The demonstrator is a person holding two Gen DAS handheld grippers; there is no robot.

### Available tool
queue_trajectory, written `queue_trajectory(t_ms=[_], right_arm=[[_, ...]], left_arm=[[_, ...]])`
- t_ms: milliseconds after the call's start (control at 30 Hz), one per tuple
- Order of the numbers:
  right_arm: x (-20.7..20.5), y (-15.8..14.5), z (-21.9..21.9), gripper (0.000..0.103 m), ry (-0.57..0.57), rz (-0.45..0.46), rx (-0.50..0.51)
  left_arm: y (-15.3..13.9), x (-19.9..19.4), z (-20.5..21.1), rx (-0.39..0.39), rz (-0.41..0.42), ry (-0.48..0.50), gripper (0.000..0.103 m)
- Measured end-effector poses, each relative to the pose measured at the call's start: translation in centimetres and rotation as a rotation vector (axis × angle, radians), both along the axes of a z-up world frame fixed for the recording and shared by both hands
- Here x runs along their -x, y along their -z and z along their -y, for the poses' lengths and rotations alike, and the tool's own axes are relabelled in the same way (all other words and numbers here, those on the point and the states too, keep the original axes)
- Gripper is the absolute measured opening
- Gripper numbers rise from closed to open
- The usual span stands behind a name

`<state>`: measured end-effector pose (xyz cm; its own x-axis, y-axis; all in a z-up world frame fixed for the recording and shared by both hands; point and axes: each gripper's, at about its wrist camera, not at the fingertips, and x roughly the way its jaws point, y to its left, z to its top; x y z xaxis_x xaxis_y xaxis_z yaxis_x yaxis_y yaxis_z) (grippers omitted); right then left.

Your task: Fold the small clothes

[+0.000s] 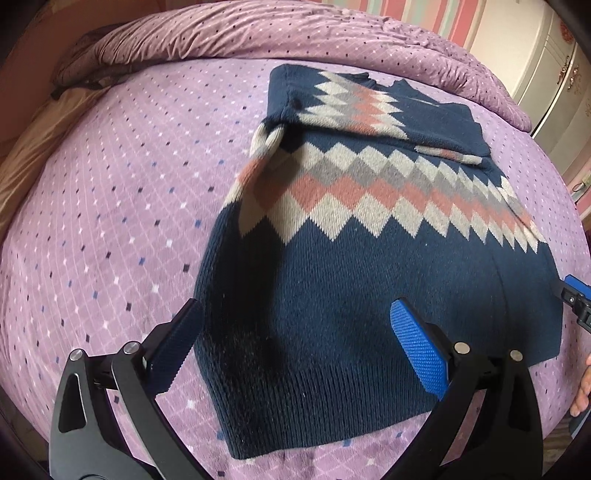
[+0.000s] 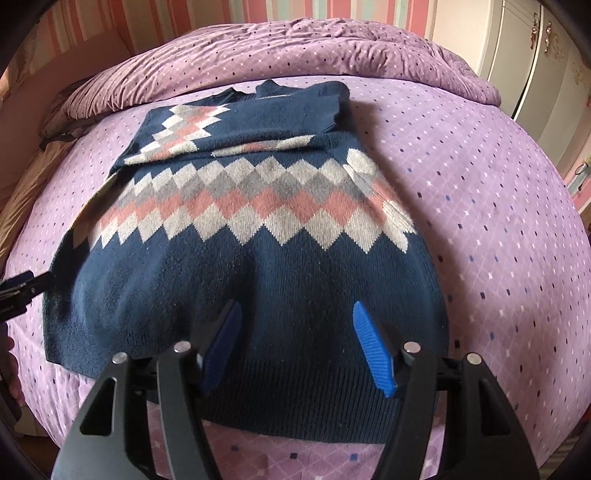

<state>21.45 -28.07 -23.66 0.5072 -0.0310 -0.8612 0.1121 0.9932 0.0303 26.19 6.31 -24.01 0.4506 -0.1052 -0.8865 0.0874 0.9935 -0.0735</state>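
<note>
A navy knitted sweater [image 1: 369, 280] [image 2: 258, 273] with a band of grey, pink and white diamonds lies flat on the bed, its ribbed hem towards me. Both sleeves [image 1: 369, 110] [image 2: 258, 125] are folded across its top. My left gripper [image 1: 295, 310] stands open above the hem's left part; one finger is over the sheet, the other over the knit, with nothing pinched. My right gripper [image 2: 295, 306] is open above the hem's right part, both blue pads over the knit and apart from it. Each gripper's tip shows at the other view's edge [image 1: 574, 299] [image 2: 22, 284].
The bed's purple sheet [image 1: 110, 192] [image 2: 498, 229] has small diamond dots. A rumpled purple duvet [image 1: 258, 33] [image 2: 295, 48] lies along the far side. A white cabinet [image 1: 554, 74] [image 2: 535, 74] stands at the back right. A person's fingers [image 1: 583, 391] show at the right edge.
</note>
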Motion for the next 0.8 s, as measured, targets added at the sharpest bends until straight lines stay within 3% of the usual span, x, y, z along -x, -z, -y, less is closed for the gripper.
queue_trajectory(t_ms=[300,500,800], right_arm=[[0.1,-0.1,-0.4,0.064,-0.007,-0.02,-0.02],[-0.1,0.1,-0.5,0.064,-0.014,-0.024,-0.021],[0.1,0.6,-0.5,0.064,-0.012,-0.033,-0.011]], left_arm=[[1.7,2.5,-1.9,0.115,-0.082,-0.066,0.1],[2.8,3.8,-3.3,0.12,-0.096,-0.144,0.1],[5.8,4.9,-5.6,0.224,-0.175,-0.214,0.1]])
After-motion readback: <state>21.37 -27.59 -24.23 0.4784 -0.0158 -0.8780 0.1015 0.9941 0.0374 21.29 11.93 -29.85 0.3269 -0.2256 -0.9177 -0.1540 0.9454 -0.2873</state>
